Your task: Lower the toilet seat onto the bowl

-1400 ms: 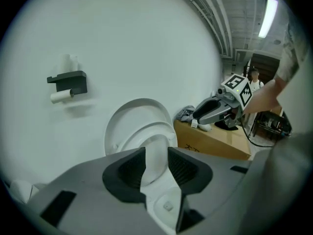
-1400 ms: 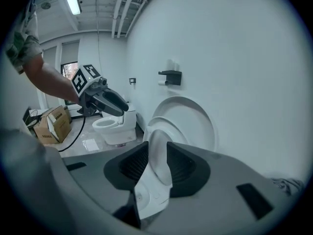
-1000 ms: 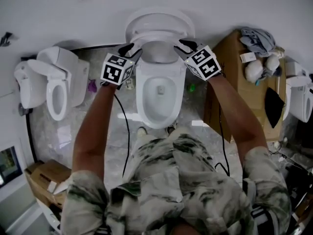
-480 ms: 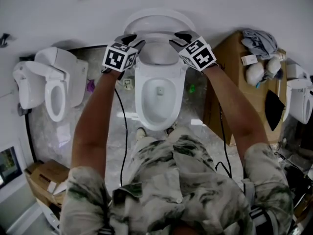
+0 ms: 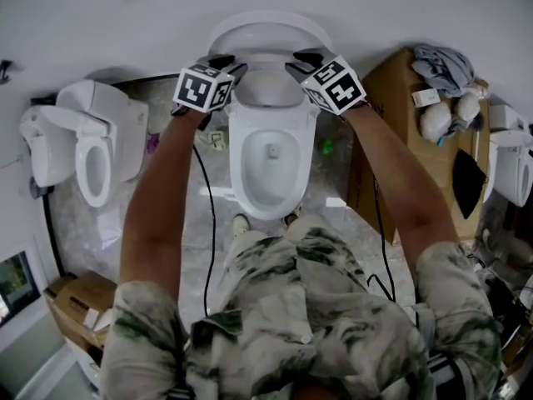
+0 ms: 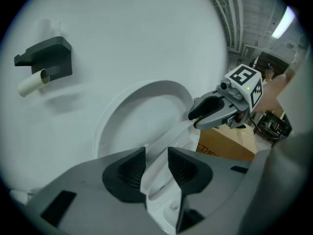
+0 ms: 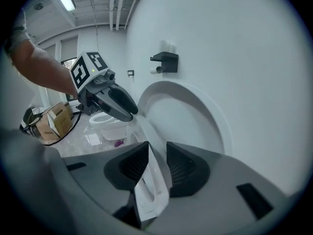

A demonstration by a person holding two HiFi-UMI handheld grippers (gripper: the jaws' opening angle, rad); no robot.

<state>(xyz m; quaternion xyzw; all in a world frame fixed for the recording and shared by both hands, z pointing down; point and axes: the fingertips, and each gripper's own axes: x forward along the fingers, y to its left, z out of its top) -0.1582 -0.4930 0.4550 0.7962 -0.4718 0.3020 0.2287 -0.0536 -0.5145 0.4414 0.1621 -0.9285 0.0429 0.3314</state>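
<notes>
White porcelain fills the middle of the head view: a toilet whose bowl opens toward the person, with its lid standing upright against the pale wall. The seat is tipped forward off the lid, raised at a slant above the back of the bowl and not down on it. The left tongs grip the seat's left rim and the right tongs its right rim, with both forearms stretched out over the bowl. A second toilet stands on the grey floor to the left, and a cardboard box sits just right of the bowl.

In the left gripper view, the left tongs pinch the seat's thin white rim between their two dark ribbed pads. Beyond them the lid curves up, and the right tongs clamp the far rim. A black paper holder with a roll is fixed on the wall at upper left.

In the right gripper view, the right tongs likewise pinch the seat's edge between their pads. The left tongs hold the opposite side, with the lid behind and the paper holder on the wall above.
</notes>
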